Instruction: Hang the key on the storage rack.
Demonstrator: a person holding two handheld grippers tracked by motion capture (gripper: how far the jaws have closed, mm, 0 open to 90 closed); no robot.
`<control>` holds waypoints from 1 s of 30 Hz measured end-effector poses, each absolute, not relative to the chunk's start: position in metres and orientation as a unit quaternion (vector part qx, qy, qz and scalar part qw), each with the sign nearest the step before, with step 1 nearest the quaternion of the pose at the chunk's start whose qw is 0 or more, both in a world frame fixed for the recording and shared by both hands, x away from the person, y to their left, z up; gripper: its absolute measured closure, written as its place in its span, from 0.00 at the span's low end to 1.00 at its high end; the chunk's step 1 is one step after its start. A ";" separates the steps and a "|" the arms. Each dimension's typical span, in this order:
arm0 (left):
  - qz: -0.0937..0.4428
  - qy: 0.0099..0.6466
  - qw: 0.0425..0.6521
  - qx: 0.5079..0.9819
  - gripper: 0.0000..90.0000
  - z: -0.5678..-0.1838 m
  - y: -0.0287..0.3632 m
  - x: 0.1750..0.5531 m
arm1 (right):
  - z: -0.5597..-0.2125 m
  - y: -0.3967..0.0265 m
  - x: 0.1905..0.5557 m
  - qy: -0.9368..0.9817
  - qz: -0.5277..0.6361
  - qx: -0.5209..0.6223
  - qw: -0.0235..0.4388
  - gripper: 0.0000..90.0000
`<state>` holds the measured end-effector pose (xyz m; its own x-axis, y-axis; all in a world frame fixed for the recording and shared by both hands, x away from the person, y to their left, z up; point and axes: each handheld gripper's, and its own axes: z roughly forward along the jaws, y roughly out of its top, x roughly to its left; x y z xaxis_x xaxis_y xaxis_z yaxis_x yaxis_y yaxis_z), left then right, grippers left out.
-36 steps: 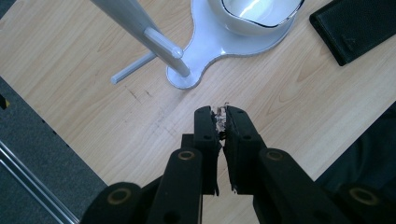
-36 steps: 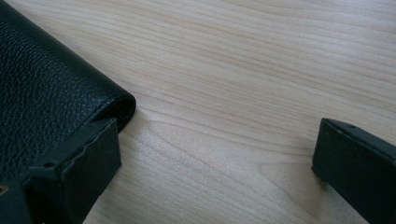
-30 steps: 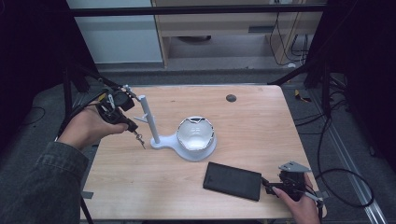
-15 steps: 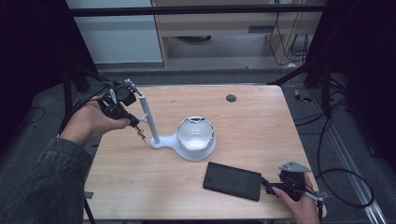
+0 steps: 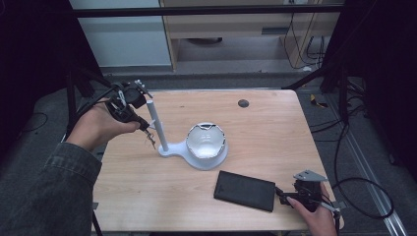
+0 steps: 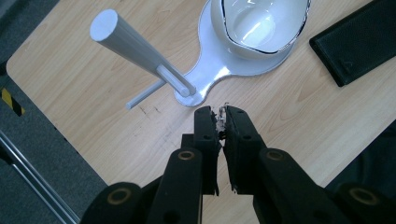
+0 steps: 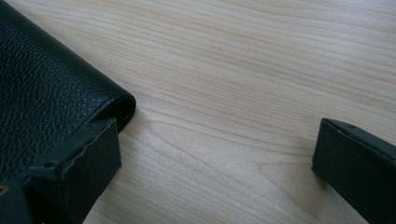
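so on the left side of the high view the left gripper (image 5: pixel 147 132) sits in the person's hand just beside the post of a white stand (image 5: pixel 169 149), hovering a bit above the wooden table (image 5: pixel 275 128). its jaws are clamped on something tiny and metallic (image 6: pixel 222 116), which dangles from the tips in the high view; looks like a small piece of jewellery, but it's too small to say which kind. in the left gripper view you can see the little shiny bit pinched right at the jaw tips, with the stand's peg sticking out sideways from the post just ahead. moving right, the stand's base carries a white bowl-like dish with a shiny rim (image 5: pixel 206 139), sitting near the middle of the table. further right and closer to the person, a black leather case (image 5: pixel 245 191) lies flat. at the far right the right gripper (image 5: pixel 281 192) is down at table level with its jaws spread wide apart, one jaw touching the case's edge, the other well clear of it on bare wood, nothing gripped.
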<state>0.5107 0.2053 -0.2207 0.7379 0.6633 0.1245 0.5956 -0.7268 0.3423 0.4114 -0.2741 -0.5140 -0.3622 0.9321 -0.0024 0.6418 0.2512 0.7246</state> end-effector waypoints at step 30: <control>0.144 0.357 0.146 0.911 0.92 -0.208 0.208 0.534 | -0.514 -0.274 0.411 0.759 0.325 0.517 0.223 0.01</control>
<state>0.5338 0.2080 -0.2083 0.7033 0.6933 0.1573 0.6093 -0.7018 0.3690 0.4113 -0.2742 -0.5141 -0.3647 0.9311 -0.0031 0.6407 0.2534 0.7248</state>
